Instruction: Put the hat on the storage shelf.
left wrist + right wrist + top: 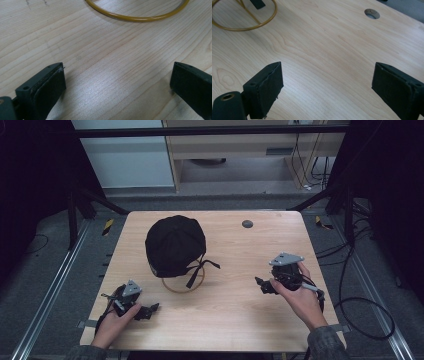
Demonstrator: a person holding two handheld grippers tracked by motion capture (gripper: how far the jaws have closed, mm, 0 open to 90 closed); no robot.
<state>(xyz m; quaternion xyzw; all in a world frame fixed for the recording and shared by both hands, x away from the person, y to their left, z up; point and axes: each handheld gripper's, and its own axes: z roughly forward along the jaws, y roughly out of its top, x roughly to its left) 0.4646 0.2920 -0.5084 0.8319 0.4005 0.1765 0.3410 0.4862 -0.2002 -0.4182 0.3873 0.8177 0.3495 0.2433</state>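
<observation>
A black cap (175, 245) sits on a stand with a yellow ring base (183, 284), left of the table's middle. Its strap (199, 270) hangs down over the ring. My left gripper (150, 310) rests near the front left, open, with bare wood between its jaws; the ring base (140, 17) lies just beyond it. My right gripper (263, 285) is held at the right, open and pointing left toward the stand. Part of the ring base (244, 25) appears at the top left of the right gripper view.
The wooden table (230, 320) has a round cable hole (247, 224) near its far edge, also seen as the hole (372, 13) in the right gripper view. Cables (360, 310) trail on the floor to the right. Black frame bars stand beyond the table.
</observation>
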